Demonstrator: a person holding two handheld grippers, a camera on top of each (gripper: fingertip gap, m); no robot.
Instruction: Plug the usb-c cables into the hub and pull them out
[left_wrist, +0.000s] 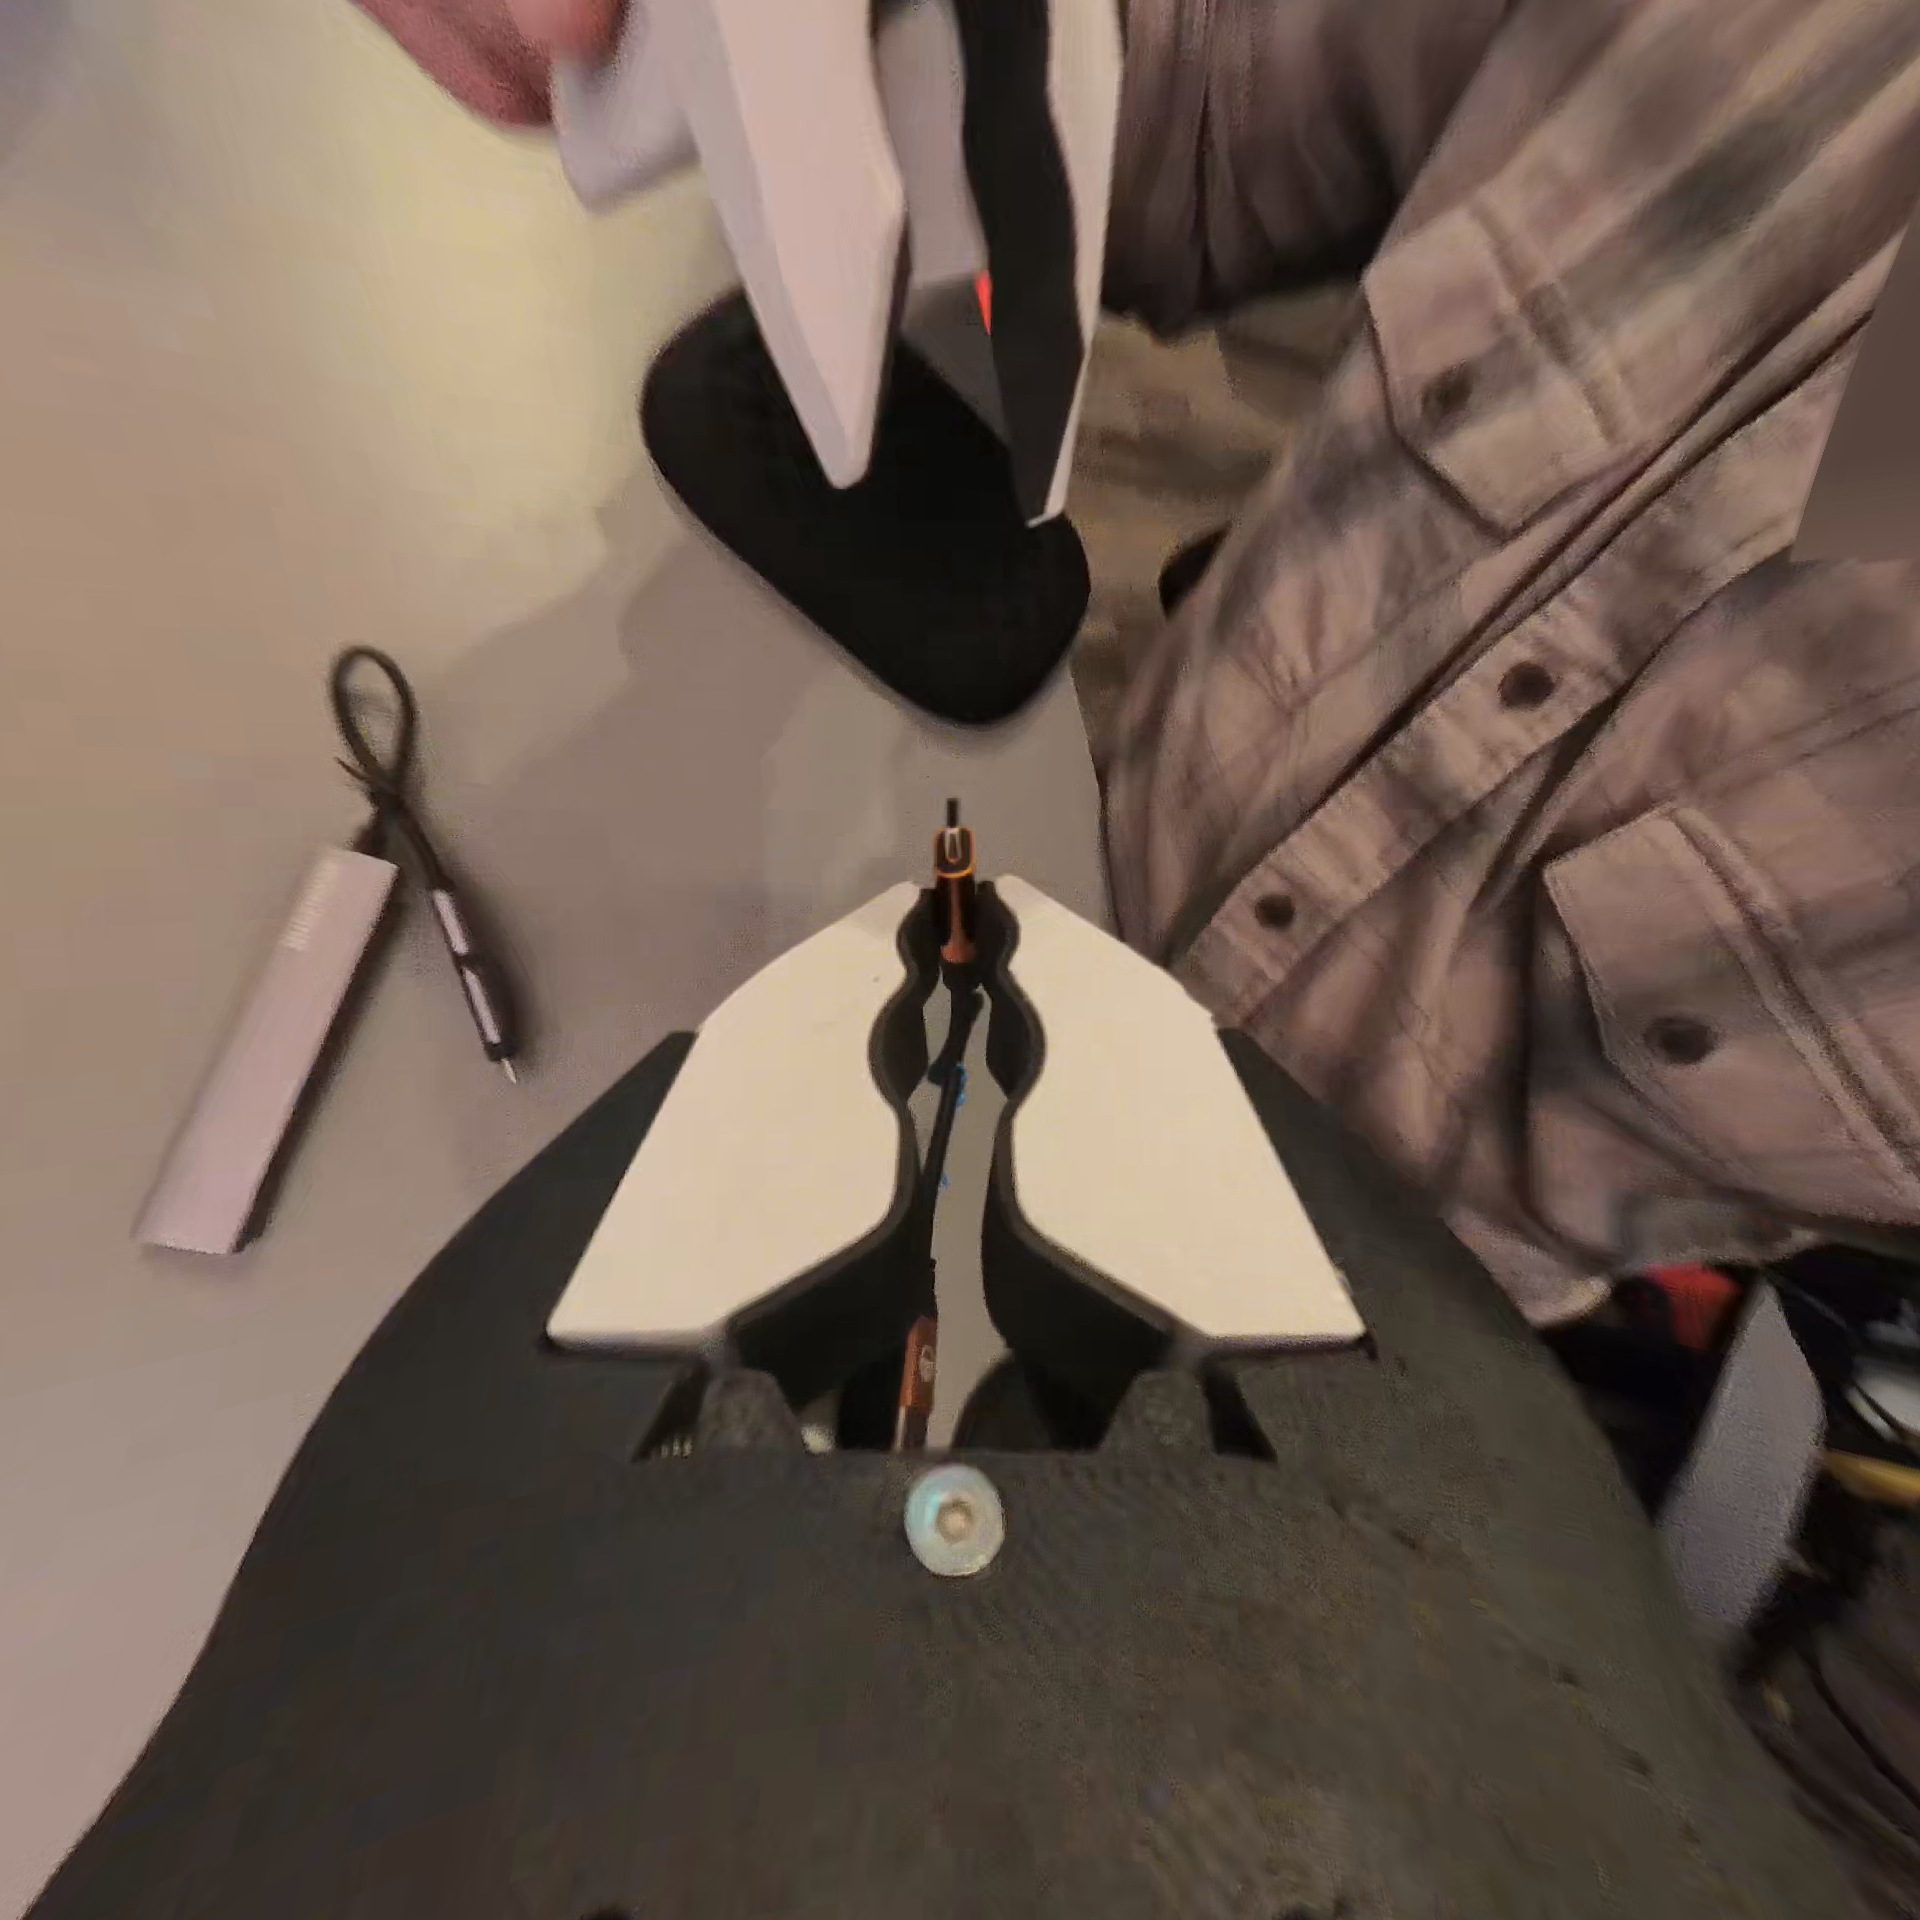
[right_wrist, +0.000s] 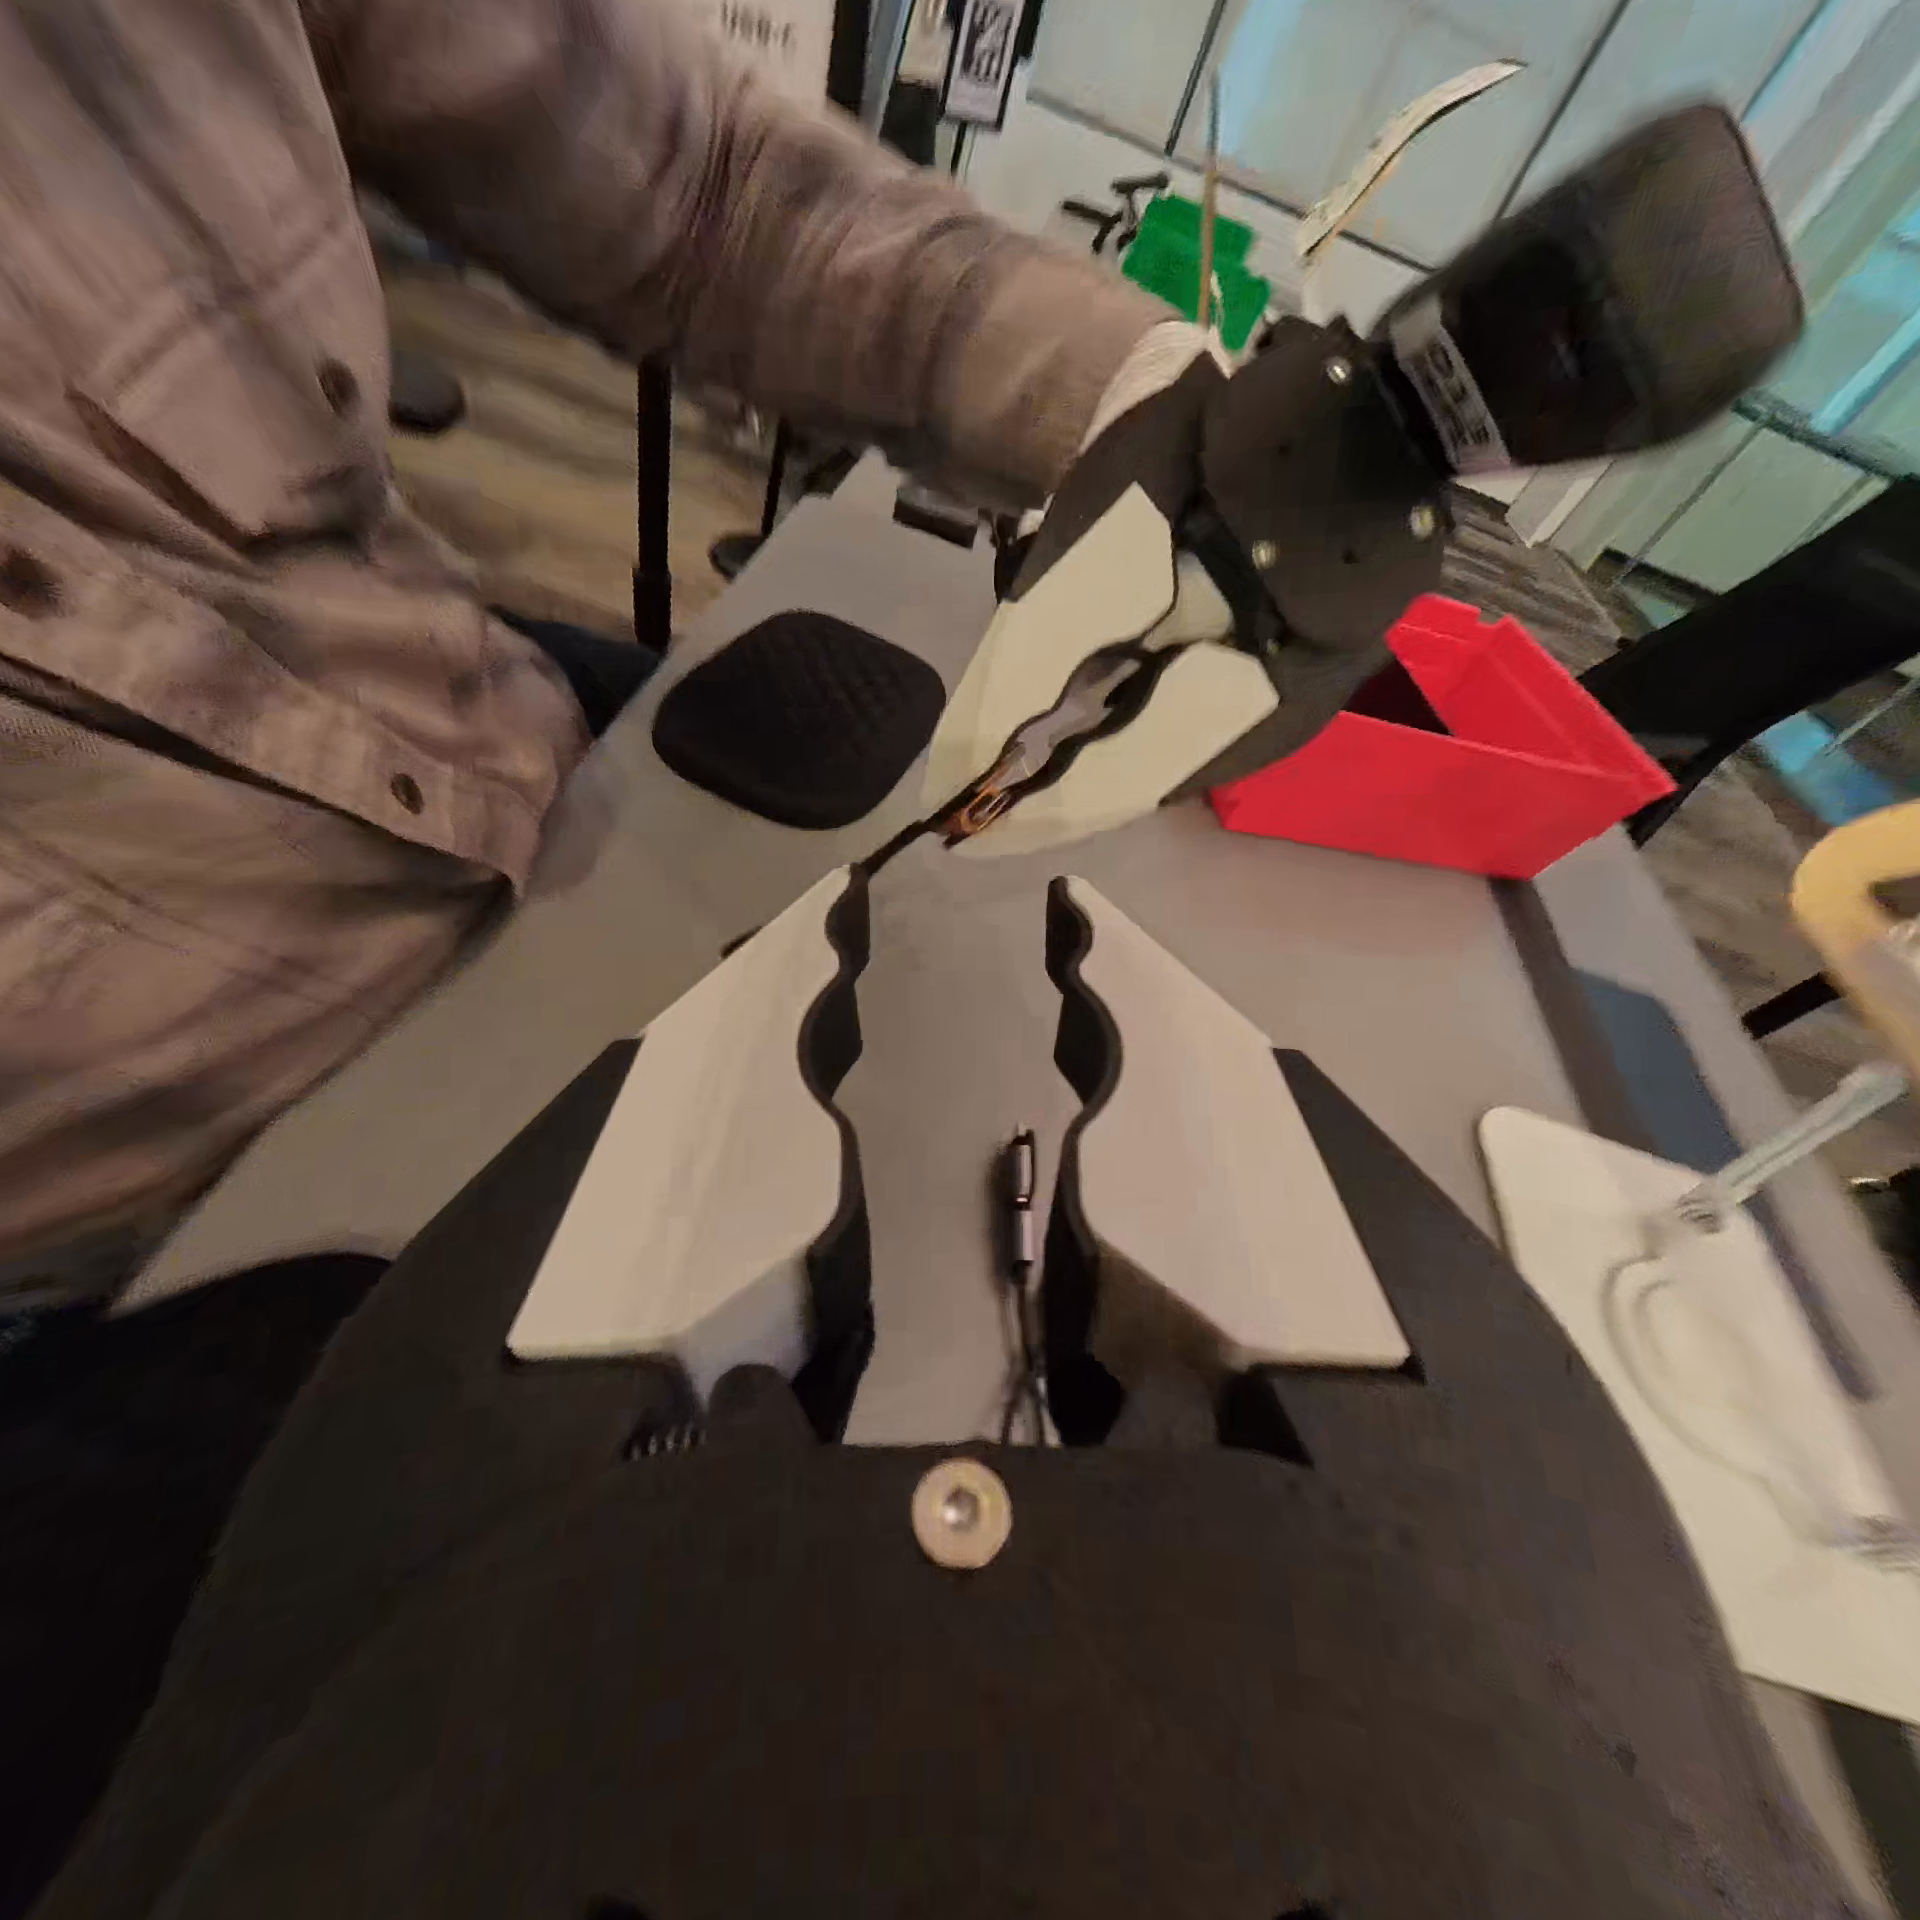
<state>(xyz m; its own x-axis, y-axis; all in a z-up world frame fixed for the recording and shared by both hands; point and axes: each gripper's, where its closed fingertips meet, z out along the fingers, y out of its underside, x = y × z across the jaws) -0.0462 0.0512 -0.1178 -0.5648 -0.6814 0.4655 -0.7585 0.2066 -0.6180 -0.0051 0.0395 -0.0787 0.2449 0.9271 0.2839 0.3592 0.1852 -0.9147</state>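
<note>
My left gripper (left_wrist: 954, 885) is shut on an orange-and-black usb-c plug (left_wrist: 953, 868), whose metal tip sticks out past the fingertips. Its black cable (left_wrist: 940, 1132) runs back between the fingers. The silver hub (left_wrist: 265, 1049) lies on the grey table to the left, with a looped black cable (left_wrist: 457, 925) beside it. My right gripper (right_wrist: 956, 891) is open and empty above the table. A dark plug (right_wrist: 1018, 1184) lies on the table under it, between its fingers. The left gripper (right_wrist: 1023, 774) shows ahead in the right wrist view, and the right gripper (left_wrist: 945, 497) shows at the top of the left wrist view.
A black textured pad (right_wrist: 800, 717) lies near the table edge by the person's plaid shirt (left_wrist: 1507, 727). A red open box (right_wrist: 1475, 790) stands behind the left gripper. A white board (right_wrist: 1621, 1382) with a clear object on it lies at the right. The tips of one gripper are about 6 cm away from the tips of the other. The silver hub (left_wrist: 265, 1049) is about 20 cm from both grippers' fingertips.
</note>
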